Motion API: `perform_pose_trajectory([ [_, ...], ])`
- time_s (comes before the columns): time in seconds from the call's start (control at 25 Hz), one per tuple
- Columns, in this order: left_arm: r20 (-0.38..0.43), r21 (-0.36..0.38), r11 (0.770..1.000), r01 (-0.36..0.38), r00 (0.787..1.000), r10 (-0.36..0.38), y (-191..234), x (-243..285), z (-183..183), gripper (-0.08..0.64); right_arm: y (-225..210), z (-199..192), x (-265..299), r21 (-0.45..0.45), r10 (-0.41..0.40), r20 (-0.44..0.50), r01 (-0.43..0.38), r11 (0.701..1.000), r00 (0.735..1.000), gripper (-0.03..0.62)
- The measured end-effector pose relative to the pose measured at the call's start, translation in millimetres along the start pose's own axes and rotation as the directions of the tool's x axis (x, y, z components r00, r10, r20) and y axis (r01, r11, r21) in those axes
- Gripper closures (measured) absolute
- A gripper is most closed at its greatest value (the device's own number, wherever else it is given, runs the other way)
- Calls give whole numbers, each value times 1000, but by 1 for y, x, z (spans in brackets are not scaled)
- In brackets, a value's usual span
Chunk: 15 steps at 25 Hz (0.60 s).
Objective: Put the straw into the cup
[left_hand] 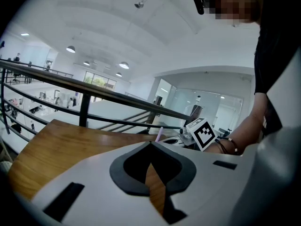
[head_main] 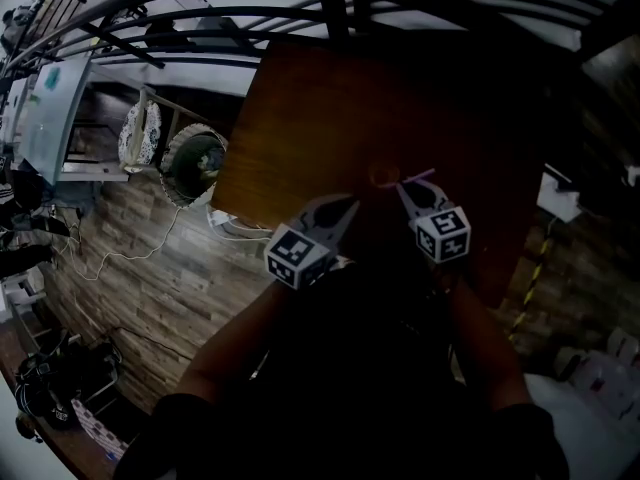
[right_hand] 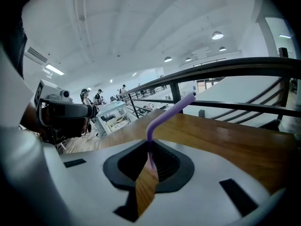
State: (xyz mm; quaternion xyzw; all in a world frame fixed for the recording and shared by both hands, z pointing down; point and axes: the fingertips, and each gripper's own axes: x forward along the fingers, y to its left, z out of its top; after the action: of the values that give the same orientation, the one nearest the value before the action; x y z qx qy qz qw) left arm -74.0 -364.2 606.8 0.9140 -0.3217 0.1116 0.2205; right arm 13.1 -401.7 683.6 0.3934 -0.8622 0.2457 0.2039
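A purple bendy straw [right_hand: 170, 113] stands up between the jaws of my right gripper [right_hand: 149, 142], which is shut on its lower end; its top bends off to the right. In the head view the straw [head_main: 420, 177] sticks out sideways from the right gripper [head_main: 400, 186]. Just left of it on the dark wooden table [head_main: 330, 108] sits a small round cup [head_main: 383, 175], dim and seen from above. My left gripper [head_main: 351, 201] hovers close to the cup's left, shut with nothing in it [left_hand: 150, 143]. From the left gripper view the straw [left_hand: 159, 134] shows beyond the jaws.
A dark metal railing [head_main: 300, 13] runs along the table's far edge, with a drop to a lower floor behind it. Wood-plank flooring [head_main: 130, 258] and a round woven seat [head_main: 195, 163] lie left of the table. The person's arms fill the near side.
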Motion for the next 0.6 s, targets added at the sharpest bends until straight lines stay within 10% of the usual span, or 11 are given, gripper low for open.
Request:
perform_pose_trajectory([
  [0.6, -10, -10, 1000, -11, 1000, 11, -5, -5, -4, 554, -2, -11, 12, 13, 9, -33, -9, 1000, 999, 554],
])
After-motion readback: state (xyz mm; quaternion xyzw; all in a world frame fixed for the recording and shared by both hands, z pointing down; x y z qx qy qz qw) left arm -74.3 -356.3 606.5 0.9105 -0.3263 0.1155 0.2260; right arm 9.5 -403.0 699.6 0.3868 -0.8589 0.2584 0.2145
